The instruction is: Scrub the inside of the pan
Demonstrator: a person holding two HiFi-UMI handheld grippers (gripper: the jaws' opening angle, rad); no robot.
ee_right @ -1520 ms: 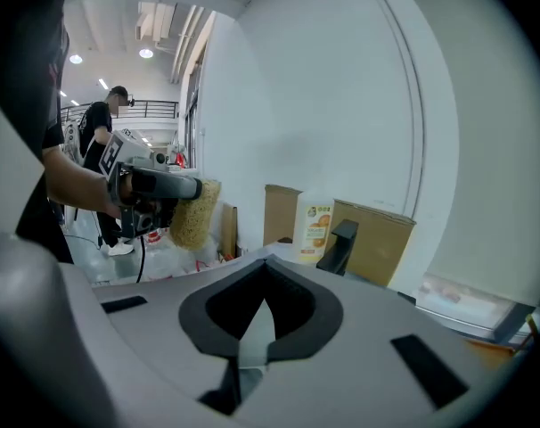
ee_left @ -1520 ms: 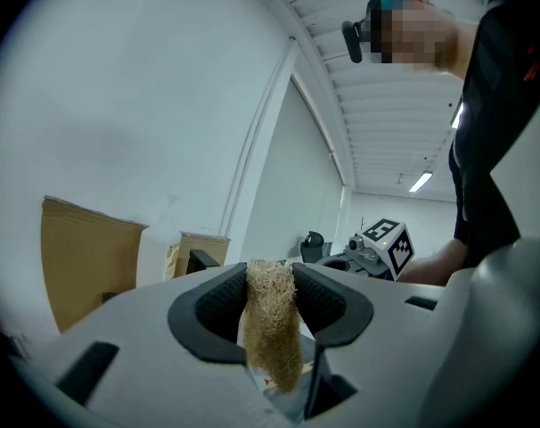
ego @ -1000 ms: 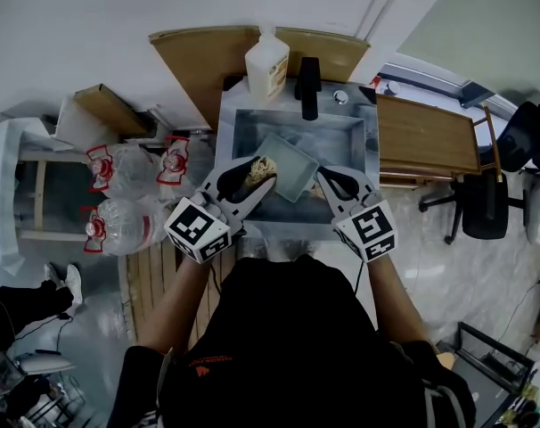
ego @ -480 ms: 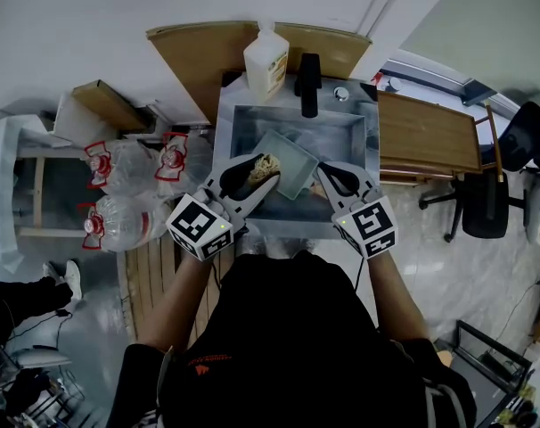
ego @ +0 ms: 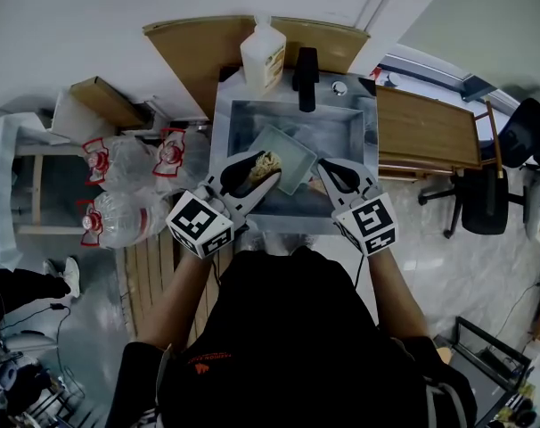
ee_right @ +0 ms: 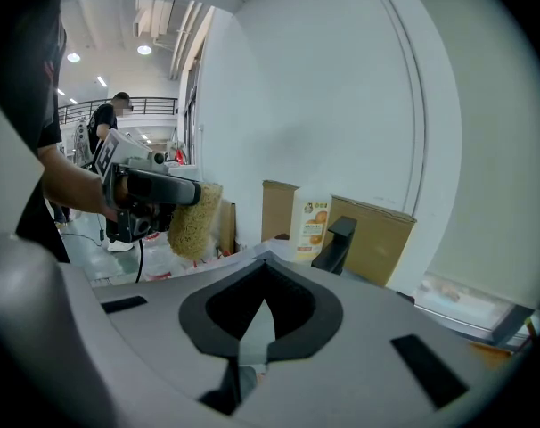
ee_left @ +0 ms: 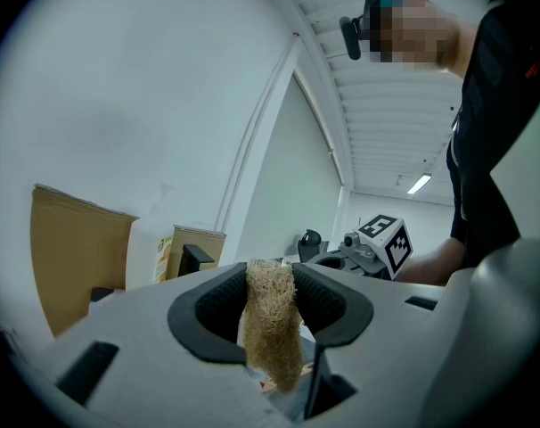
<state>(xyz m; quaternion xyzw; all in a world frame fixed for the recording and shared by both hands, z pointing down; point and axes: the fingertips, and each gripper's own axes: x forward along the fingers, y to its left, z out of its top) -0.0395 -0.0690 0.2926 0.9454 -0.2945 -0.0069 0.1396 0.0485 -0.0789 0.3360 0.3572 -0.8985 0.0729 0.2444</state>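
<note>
Left gripper (ego: 257, 169): jaws closed on a tan fibrous scrubber (ee_left: 272, 328); the scrubber stands upright between the two black pads and projects beyond the fingertips; in the head view it hangs over the near left part of the pan (ego: 286, 152), at the pan's inner face; whether it touches the metal cannot be told.

Right gripper (ego: 324, 173): jaws narrowed to a pinch; the right gripper view shows a thin grey sheet clamped edge-on between the pads; in the head view the fingertips meet the right corner of the pan, so the sheet is read as the pan's wall.

Pan: rectangular, grey-green, shallow; located inside the stainless sink (ego: 346, 136); tilted, with one corner toward the tap and the open face turned to the left gripper; positioned between the two grippers.

Sink surroundings: black tap (ego: 306, 78) upright at the rear rim, on the centre line; white soap bottle (ego: 263, 53) with an orange label just left of the tap; brown board (ego: 194, 56) against the wall behind both; wooden desk (ego: 426, 132) adjoining the sink on the right; clear water bottles (ego: 118, 163) with red-and-white labels lying on the floor to the left, well apart from the sink.

Operator: stands directly at the front rim of the sink; forearms extended, one per gripper.
</note>
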